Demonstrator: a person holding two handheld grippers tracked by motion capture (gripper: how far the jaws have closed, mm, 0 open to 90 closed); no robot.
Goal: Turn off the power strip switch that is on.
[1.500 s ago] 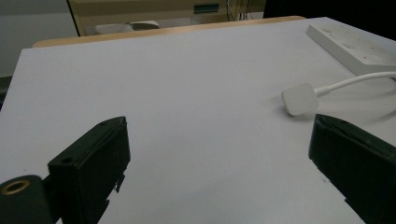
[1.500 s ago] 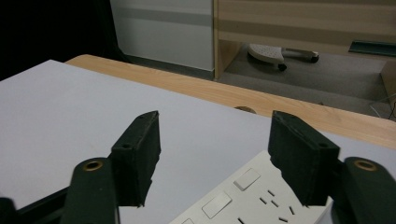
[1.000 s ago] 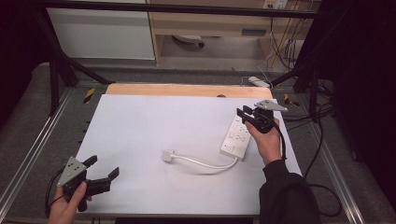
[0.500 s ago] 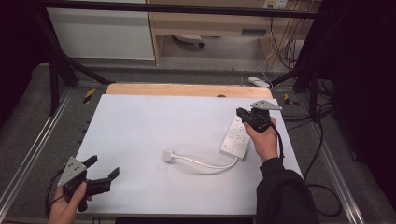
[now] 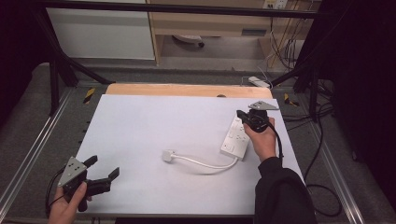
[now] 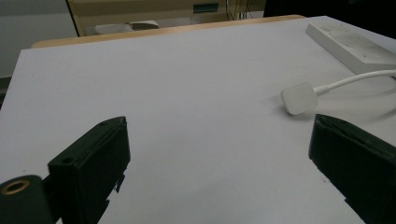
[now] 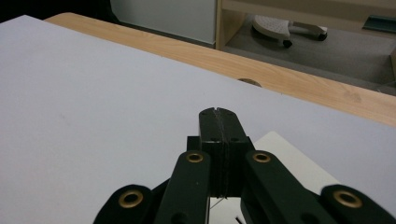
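Since a second ago the right tool (image 5: 243, 115) has drawn its jaws together: they stood spread over the far end of the power strip (image 5: 236, 136) and now meet flat against each other, with nothing between them, as the right tool's own view (image 7: 218, 112) makes plain. Its tip hangs over the strip's far end; whether it touches the white casing I cannot say for sure from this angle. The hand holding it has barely shifted.

The strip lies lengthwise on the right side of the white table (image 5: 154, 126), near the right edge. A white cord (image 5: 205, 163) leaves its near end and curves leftward across the table to a square white plug (image 5: 168, 156), which lies flat about mid-table.

The left tool (image 5: 103, 167) sits at the near left corner, where it was before, jaws spread wide and holding nothing. In its own view the plug (image 6: 301, 98) lies just beyond the right-hand jaw, apart from it, with the strip (image 6: 352, 42) farther off.
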